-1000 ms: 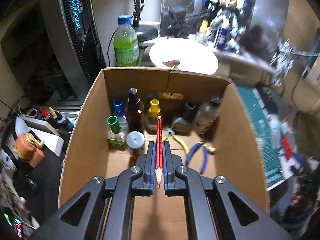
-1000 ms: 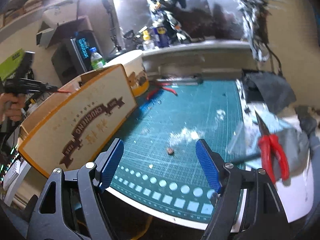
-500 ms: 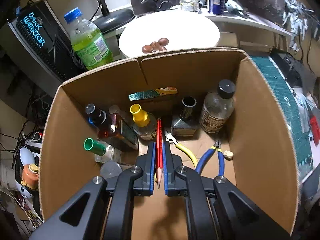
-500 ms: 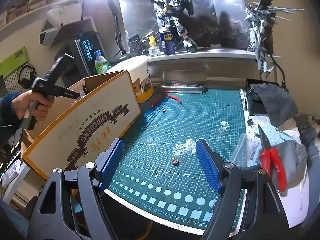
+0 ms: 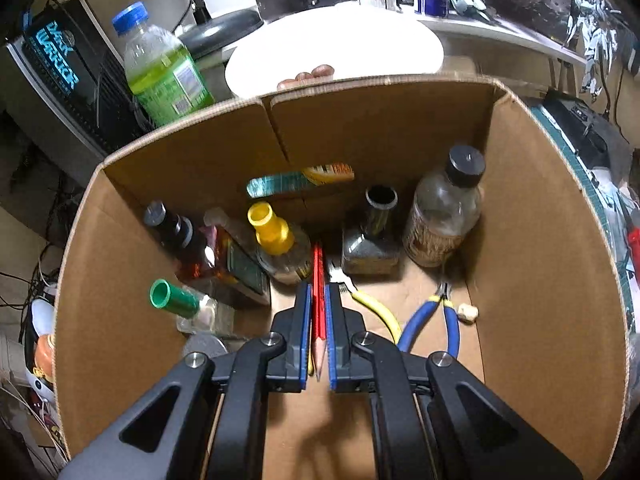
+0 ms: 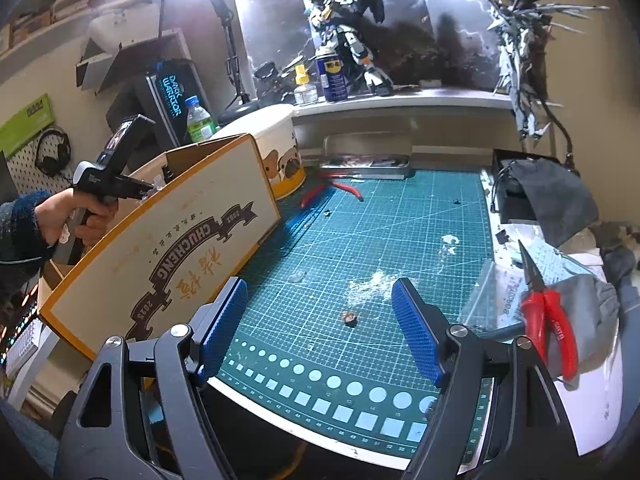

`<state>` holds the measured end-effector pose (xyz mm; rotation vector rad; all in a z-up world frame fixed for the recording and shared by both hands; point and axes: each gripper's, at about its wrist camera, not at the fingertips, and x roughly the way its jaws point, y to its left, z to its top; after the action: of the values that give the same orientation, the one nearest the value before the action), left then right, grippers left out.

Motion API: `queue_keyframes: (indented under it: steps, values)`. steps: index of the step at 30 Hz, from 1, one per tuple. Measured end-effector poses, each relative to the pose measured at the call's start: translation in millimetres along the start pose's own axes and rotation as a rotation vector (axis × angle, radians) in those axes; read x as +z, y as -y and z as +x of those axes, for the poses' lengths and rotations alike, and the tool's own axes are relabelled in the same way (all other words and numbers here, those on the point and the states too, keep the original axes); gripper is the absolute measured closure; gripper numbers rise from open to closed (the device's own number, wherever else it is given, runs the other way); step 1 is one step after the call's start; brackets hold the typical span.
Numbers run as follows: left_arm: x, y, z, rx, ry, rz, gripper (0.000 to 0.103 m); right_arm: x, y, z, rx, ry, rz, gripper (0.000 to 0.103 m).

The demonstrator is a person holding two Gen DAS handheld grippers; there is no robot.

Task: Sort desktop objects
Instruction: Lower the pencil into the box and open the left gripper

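Note:
My left gripper (image 5: pixel 318 292) is shut on a red pencil (image 5: pixel 319 300) and points down into an open cardboard box (image 5: pixel 380 128). The pencil's sharpened tip faces the camera. Below it in the box stand several small bottles, among them a yellow-capped bottle (image 5: pixel 276 240) and a black-capped bottle (image 5: pixel 448 208). Yellow-handled cutters (image 5: pixel 372 304) and blue-handled pliers (image 5: pixel 432 320) lie on the box floor. In the right wrist view a hand (image 6: pixel 68 220) holds that gripper over the box (image 6: pixel 172 248). My right gripper (image 6: pixel 318 312) hangs open over the green cutting mat (image 6: pixel 380 232), nothing between its fingers.
Red pliers (image 6: pixel 548 320) lie on cloth at the mat's right. Red cutters (image 6: pixel 332 188) lie at the mat's far edge beside a white tub (image 6: pixel 272 148). A green drink bottle (image 5: pixel 160 68) and a dark case (image 5: pixel 60 80) stand behind the box. A small crumb (image 6: pixel 349 316) sits on the mat.
My left gripper has sunk and tilted down into the box with the pencil still clamped; the bottles look closer. The right gripper has kept still.

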<state>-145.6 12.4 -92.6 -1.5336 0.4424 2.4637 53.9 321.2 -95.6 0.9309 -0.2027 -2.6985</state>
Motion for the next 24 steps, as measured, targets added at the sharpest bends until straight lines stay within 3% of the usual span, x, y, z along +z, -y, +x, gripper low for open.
queue_keyframes:
  steps: [8, 12, 17, 21, 22, 24]
  values:
    - [-23.1, -0.9, 32.1, -0.101, -0.187, -0.022, 0.094, 0.8, -5.3, 0.7, -0.003, -0.006, -0.009, 0.03]
    - [-23.8, -1.1, 29.4, -0.088, -0.177, -0.017, 0.094, 1.0, -7.9, -0.9, 0.001, -0.002, -0.01, 0.03]
    - [-14.6, -2.7, -10.4, -0.018, -0.043, -0.023, 0.094, 0.3, -8.9, -0.7, -0.006, -0.011, -0.016, 0.03]
    - [-17.9, -0.9, -59.9, 0.022, 0.111, -0.061, 0.09, 1.8, -7.6, -3.2, -0.006, -0.001, -0.011, 0.03]
    - [-21.1, -0.7, -70.7, 0.022, 0.141, -0.076, 0.086, 2.5, -7.8, -4.2, -0.007, 0.002, -0.013, 0.03]
    - [-26.1, -0.8, -89.5, 0.026, 0.2, -0.108, 0.058, 4.0, -8.3, -6.4, -0.006, 0.009, -0.015, 0.03]
